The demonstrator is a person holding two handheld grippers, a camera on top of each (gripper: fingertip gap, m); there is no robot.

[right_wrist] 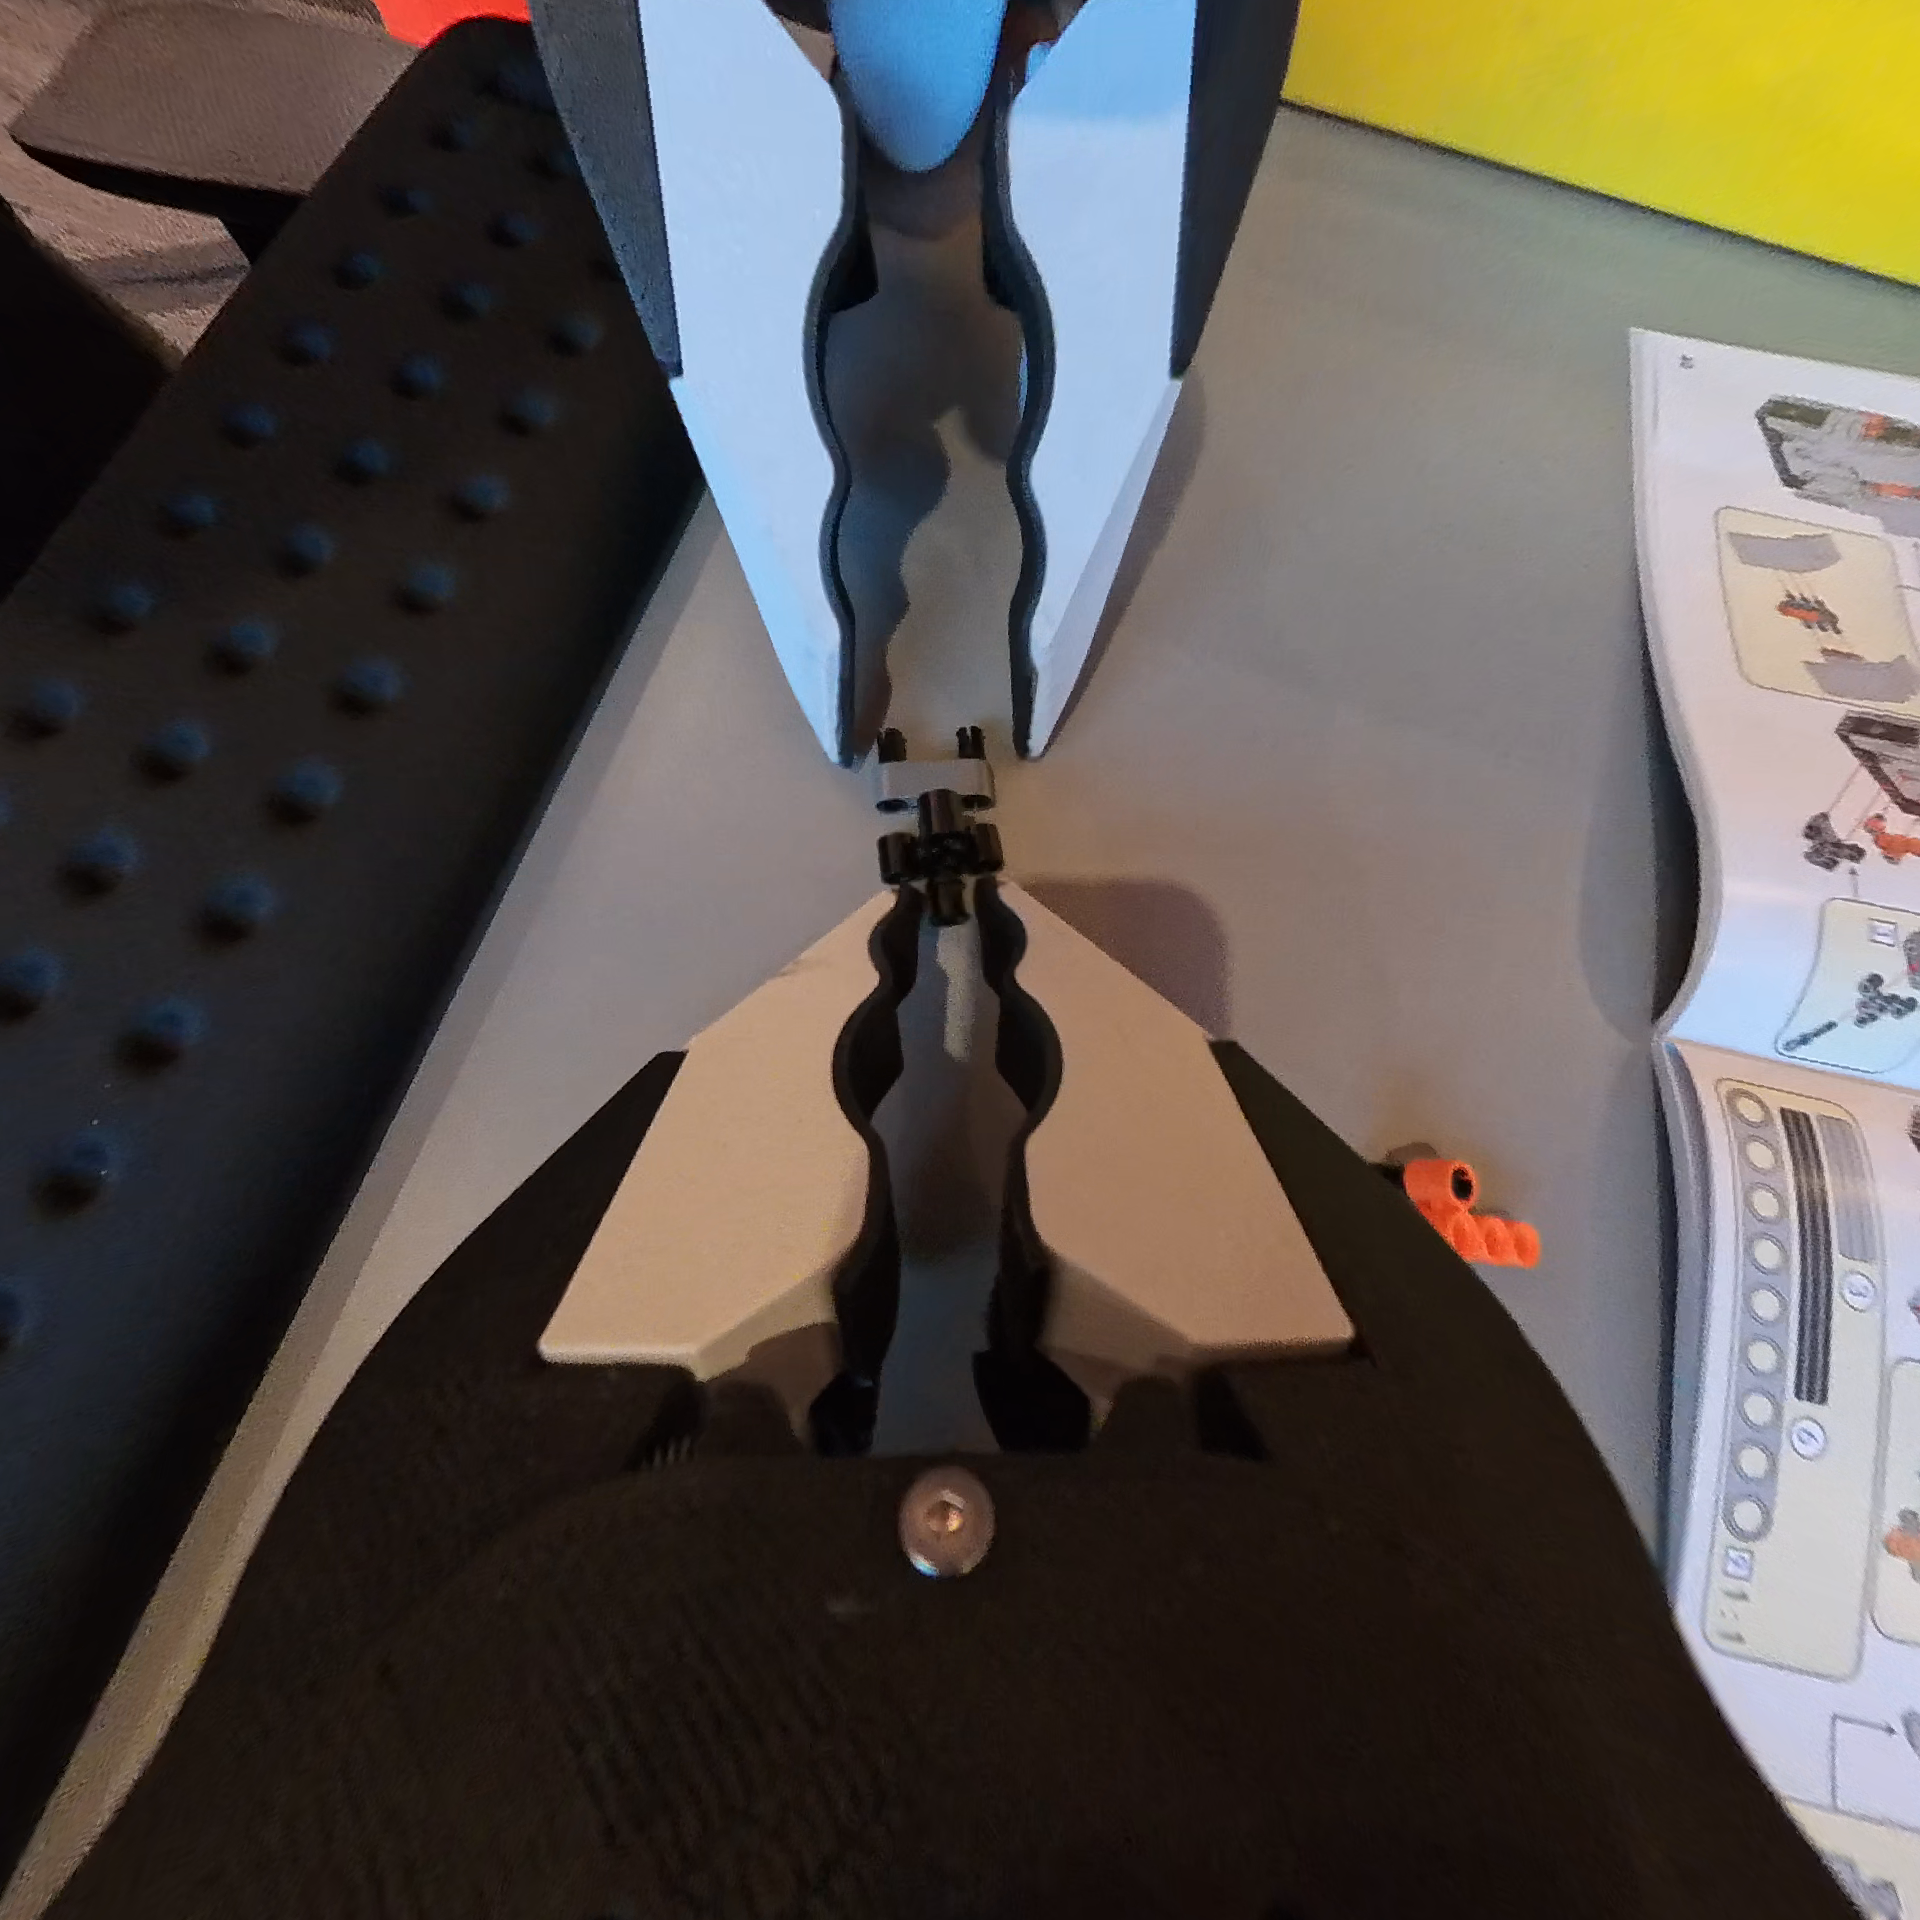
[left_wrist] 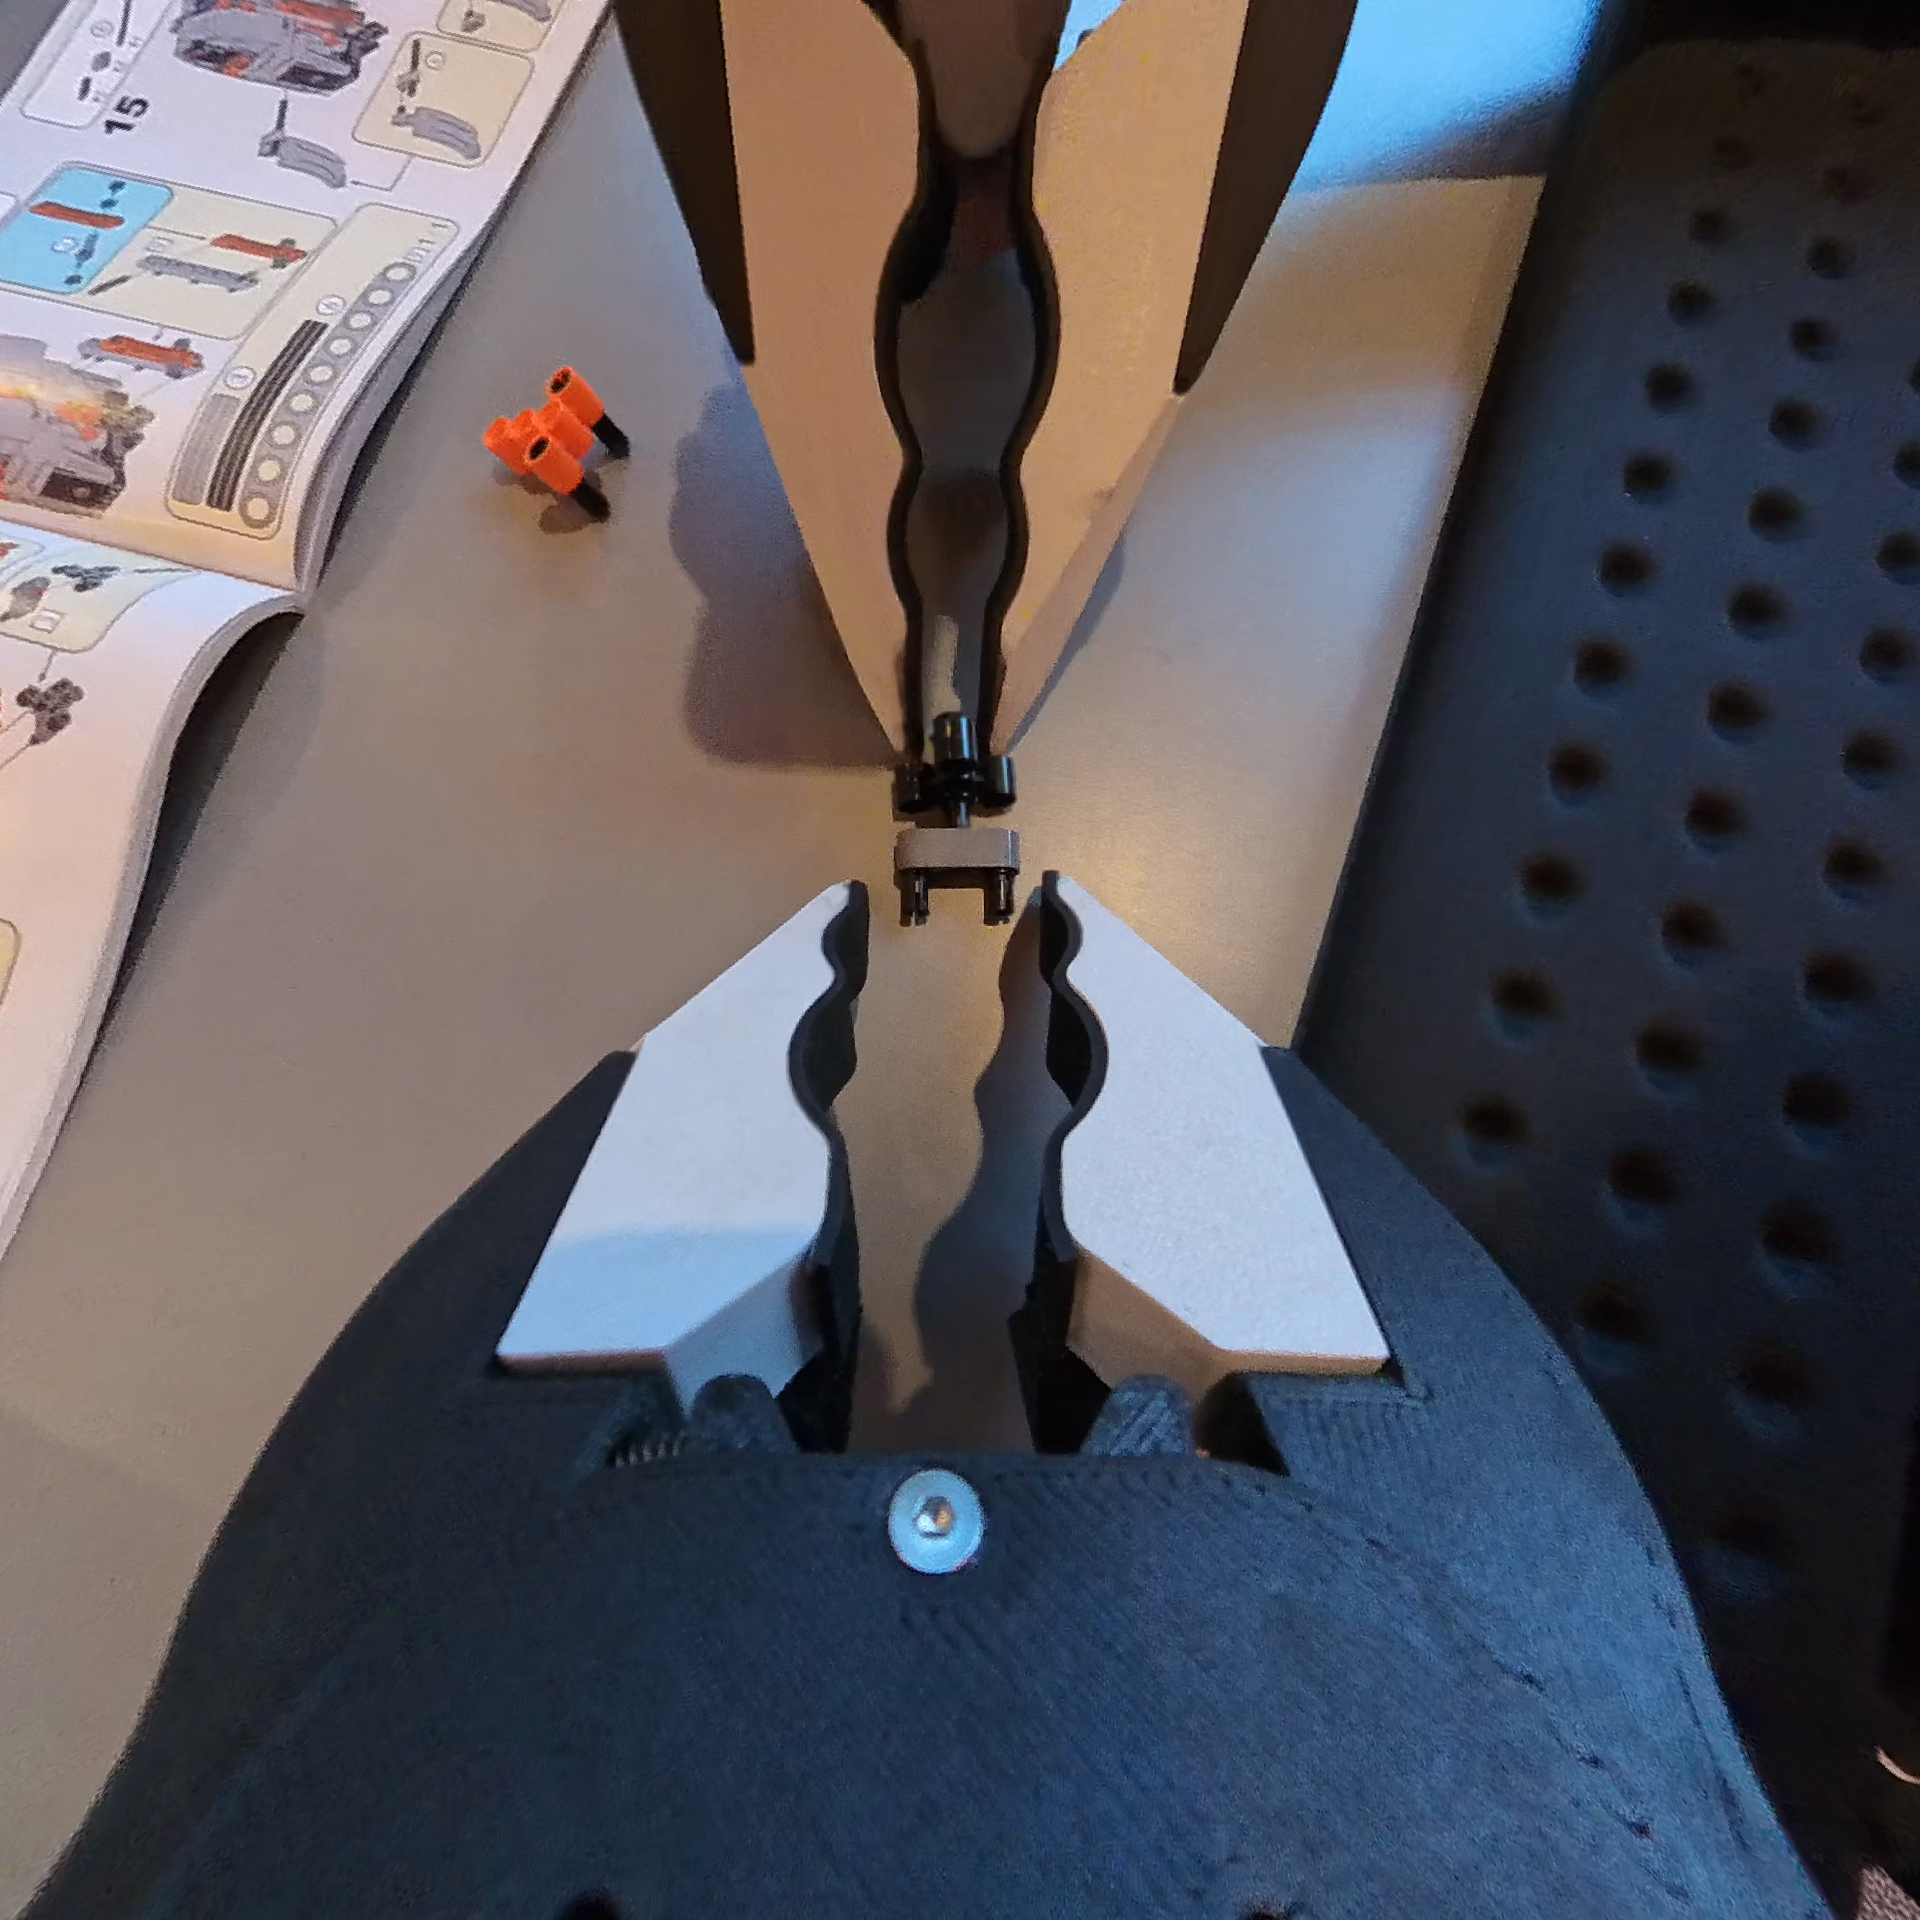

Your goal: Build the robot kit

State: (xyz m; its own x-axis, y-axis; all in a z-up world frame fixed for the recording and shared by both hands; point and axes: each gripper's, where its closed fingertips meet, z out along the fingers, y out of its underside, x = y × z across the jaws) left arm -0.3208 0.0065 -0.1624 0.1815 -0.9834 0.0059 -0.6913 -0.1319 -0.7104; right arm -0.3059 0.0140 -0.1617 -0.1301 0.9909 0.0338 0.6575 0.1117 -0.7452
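My right gripper [right_wrist: 940,896] is shut on a small black connector [right_wrist: 938,854] with a pale grey axle [right_wrist: 961,997] running back between its fingers. A short grey beam with two black pins [right_wrist: 933,779] sits against the front of the connector. My left gripper [left_wrist: 954,883] faces it head-on and is open. Its fingertips [left_wrist: 844,902] flank the beam's two pins with a small gap on each side. In the left wrist view, the beam [left_wrist: 956,852] is just ahead of my tips. The right gripper [left_wrist: 951,743] comes in from the top holding the connector [left_wrist: 954,777].
An orange connector with black pins [left_wrist: 556,436] lies on the grey table [left_wrist: 416,935]; it also shows in the right wrist view [right_wrist: 1475,1210]. An open instruction booklet [left_wrist: 156,312] [right_wrist: 1787,935] lies on that side. A black dimpled mat [left_wrist: 1714,727] [right_wrist: 260,675] borders the other side. Left and right tips are no more than a few centimetres apart.
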